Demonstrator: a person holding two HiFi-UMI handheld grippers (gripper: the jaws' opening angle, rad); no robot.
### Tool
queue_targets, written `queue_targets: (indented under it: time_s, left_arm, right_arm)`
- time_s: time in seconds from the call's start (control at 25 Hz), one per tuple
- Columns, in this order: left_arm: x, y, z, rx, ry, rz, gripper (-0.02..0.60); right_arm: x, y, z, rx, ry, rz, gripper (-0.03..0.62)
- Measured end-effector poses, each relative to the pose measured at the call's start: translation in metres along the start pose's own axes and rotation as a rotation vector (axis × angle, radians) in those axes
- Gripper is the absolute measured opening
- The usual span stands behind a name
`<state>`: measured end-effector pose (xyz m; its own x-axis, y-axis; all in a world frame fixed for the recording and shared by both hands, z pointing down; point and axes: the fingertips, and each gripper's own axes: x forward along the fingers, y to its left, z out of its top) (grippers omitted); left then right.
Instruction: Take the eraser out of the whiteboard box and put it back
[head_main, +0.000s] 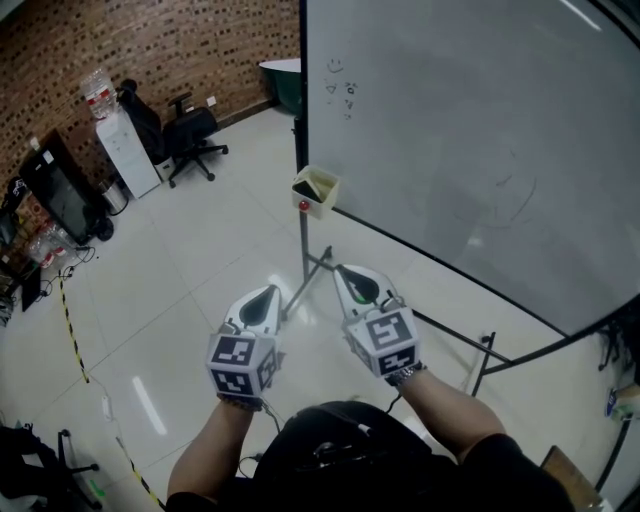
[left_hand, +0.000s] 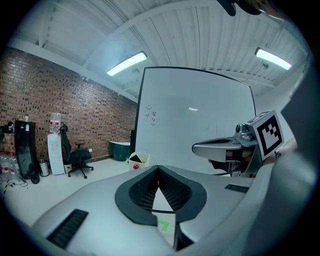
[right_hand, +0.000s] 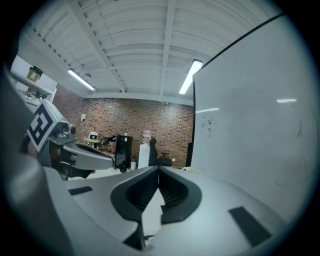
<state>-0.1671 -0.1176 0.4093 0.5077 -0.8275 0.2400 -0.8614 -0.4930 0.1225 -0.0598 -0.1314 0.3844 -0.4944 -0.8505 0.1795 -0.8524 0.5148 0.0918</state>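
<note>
A small cream whiteboard box (head_main: 316, 191) hangs at the lower left corner of the whiteboard (head_main: 470, 130). A dark eraser (head_main: 319, 186) lies inside it, and a red round bit (head_main: 304, 206) sits on its front. In the left gripper view the box (left_hand: 139, 159) is far ahead, with the eraser (left_hand: 136, 158) showing as a dark wedge. My left gripper (head_main: 268, 293) (left_hand: 159, 168) is shut with nothing in it, low and well short of the box. My right gripper (head_main: 344, 271) (right_hand: 159, 169) is beside it, also shut and holding nothing, with its tip nearer the board's stand.
The whiteboard's dark metal stand (head_main: 303, 255) and its floor struts run just ahead of both grippers. An office chair (head_main: 192, 135), a water dispenser (head_main: 128, 150) and a black screen (head_main: 62, 190) stand along the brick wall at the far left. Yellow-black tape (head_main: 72, 335) crosses the glossy floor.
</note>
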Motion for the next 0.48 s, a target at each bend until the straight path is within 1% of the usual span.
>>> queue_targets:
  time_s: [0.48]
  left_arm:
    - [0.01,-0.036,-0.001,-0.002,0.003,0.013,0.0]
  right_arm:
    - [-0.025,-0.017,-0.001,0.0,0.0,0.048,0.025]
